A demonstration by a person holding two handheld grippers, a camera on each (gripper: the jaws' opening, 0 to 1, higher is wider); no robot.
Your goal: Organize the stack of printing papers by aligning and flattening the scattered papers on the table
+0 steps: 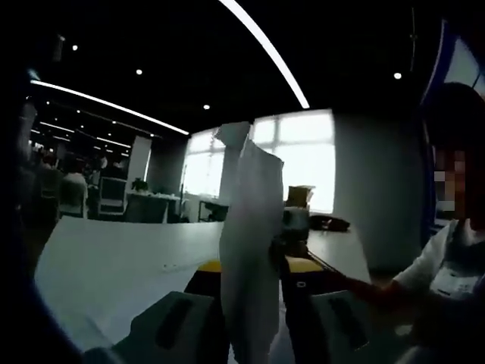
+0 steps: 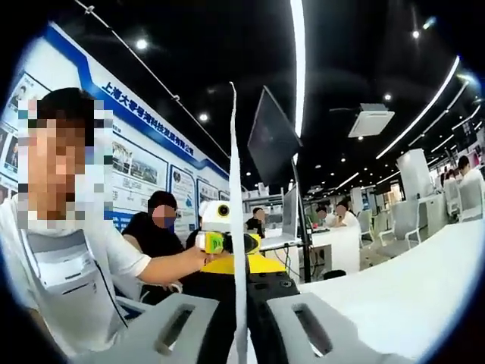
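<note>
1. Paper stack [image 1: 250,250] (printing sheets, looks like a thin sheaf) is held up off the table [image 1: 114,265], standing roughly on edge between both grippers. In the right gripper view it shows nearly edge-on as a thin pale line [image 2: 236,227] rising from between the jaws.

2. Handling: light, floppy, no stiffness of its own. In the left gripper view the upper part leans and curls a bit, so sheets will likely sag or fan if gripped only low down. Surfaces prob. slick against each other, so single sheets may slide out of line. Best hold, I'd judge, is on the lower edge w/ both grippers, then tap that edge on the table to square it up.

3. Left gripper [image 1: 254,334]: jaws rise either side of the sheaf and appear closed on its lower part, though the view is dim and soft, so contact is a fair guess rather than certain.

4. Right gripper [image 2: 241,334]: jaws pressed close on either side of the paper edge, clamped on the stack.

5. Pose: both grippers face each other across the sheaf. The opposite gripper [image 2: 216,231], yellow and black, shows in the right gripper view just beyond the paper, held in the person's hand [image 2: 193,262] w/ forearm reaching in from the left.
</note>
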